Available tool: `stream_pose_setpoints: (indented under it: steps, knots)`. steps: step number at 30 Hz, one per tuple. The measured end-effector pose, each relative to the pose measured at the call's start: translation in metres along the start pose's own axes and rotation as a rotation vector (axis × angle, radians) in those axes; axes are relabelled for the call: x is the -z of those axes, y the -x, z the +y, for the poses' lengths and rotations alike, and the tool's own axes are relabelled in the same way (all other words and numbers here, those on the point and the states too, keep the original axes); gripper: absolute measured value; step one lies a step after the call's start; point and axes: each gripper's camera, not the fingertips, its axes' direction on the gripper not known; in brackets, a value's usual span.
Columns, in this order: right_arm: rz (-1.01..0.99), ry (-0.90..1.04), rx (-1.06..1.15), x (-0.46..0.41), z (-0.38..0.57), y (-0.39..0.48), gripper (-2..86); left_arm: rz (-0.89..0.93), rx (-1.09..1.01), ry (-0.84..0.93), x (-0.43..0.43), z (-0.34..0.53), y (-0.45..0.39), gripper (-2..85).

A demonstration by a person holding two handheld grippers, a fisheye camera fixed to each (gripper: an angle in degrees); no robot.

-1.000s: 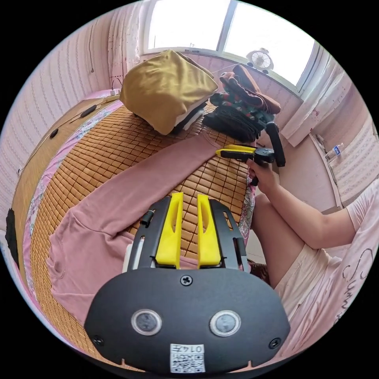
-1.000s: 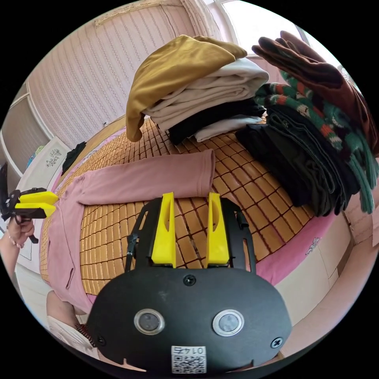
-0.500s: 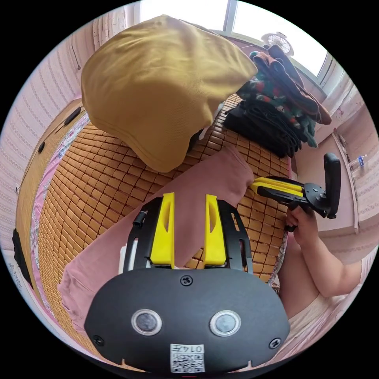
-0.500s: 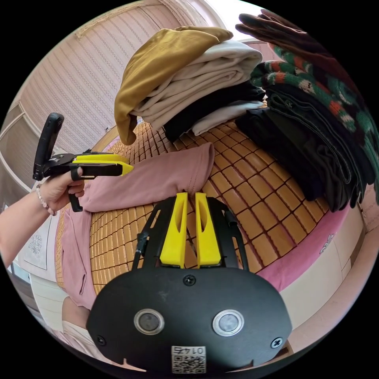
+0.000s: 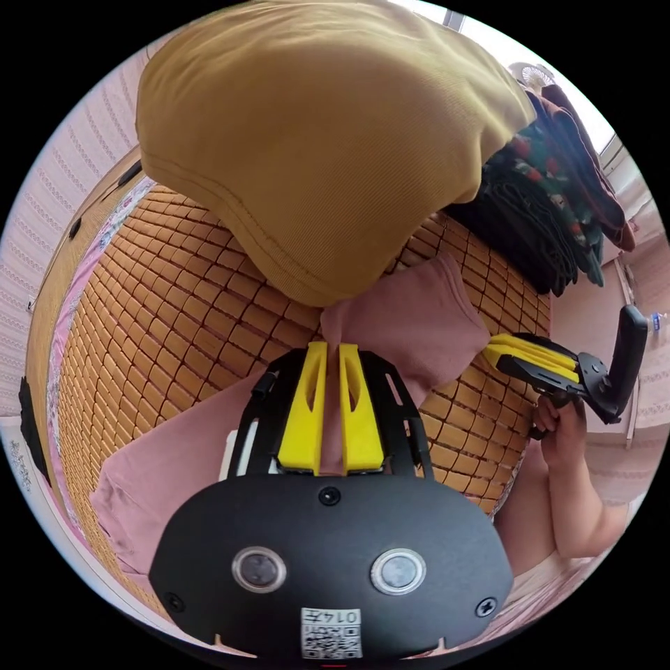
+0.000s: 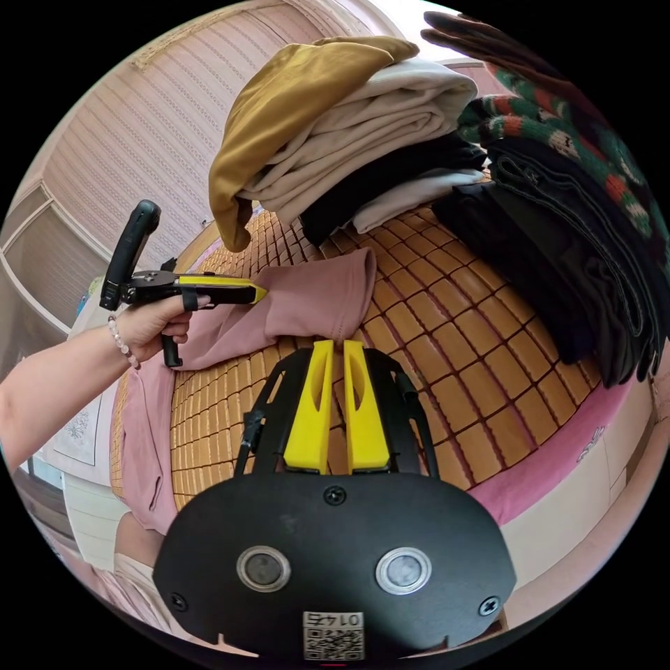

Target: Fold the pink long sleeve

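Clamped on a fold of the pink long sleeve (image 5: pixel 419 328), the left gripper (image 5: pixel 332 349) has its yellow jaws nearly together with pink cloth pinched up between them; in the right gripper view it (image 6: pixel 257 293) comes in from 9 o'clock, held in a hand (image 6: pixel 150 328), its tip on the sleeve's edge. Across from it, the right gripper (image 6: pixel 335 349) has its jaws drawn close with only a slim gap, the tips at the hem of the cuff (image 6: pixel 349 286); I cannot tell whether they grip any cloth. In the left gripper view it (image 5: pixel 492 351) sits at 3 o'clock, tips at the cuff's edge.

The garment lies flat on a bamboo-tile mat (image 5: pixel 174 293) that covers a bed, the sleeve stretched toward 1 o'clock and the body running toward 7 o'clock. A pink sheet (image 6: pixel 551 453) shows past the mat's edge. Just beyond the cuff stands a stack of folded clothes topped by a mustard garment (image 5: pixel 328 132), with beige and black layers (image 6: pixel 377 160) beneath. Beside it, at 2 o'clock, is a dark pile with a patterned knit (image 6: pixel 586 160). Striped pink wallpaper (image 6: pixel 139 139) covers the wall behind.
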Motion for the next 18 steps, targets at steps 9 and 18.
stream_pose_setpoints:
  steps: [9,18]
  knots:
    - [-0.021,-0.022,0.025,-0.001,-0.007,0.017,0.9,-0.013,0.028,-0.033,0.049,0.028,0.015,0.8]
    - [-0.235,-0.316,0.262,0.065,-0.012,0.110,0.8,0.007,0.102,-0.254,0.205,0.125,0.072,1.2]
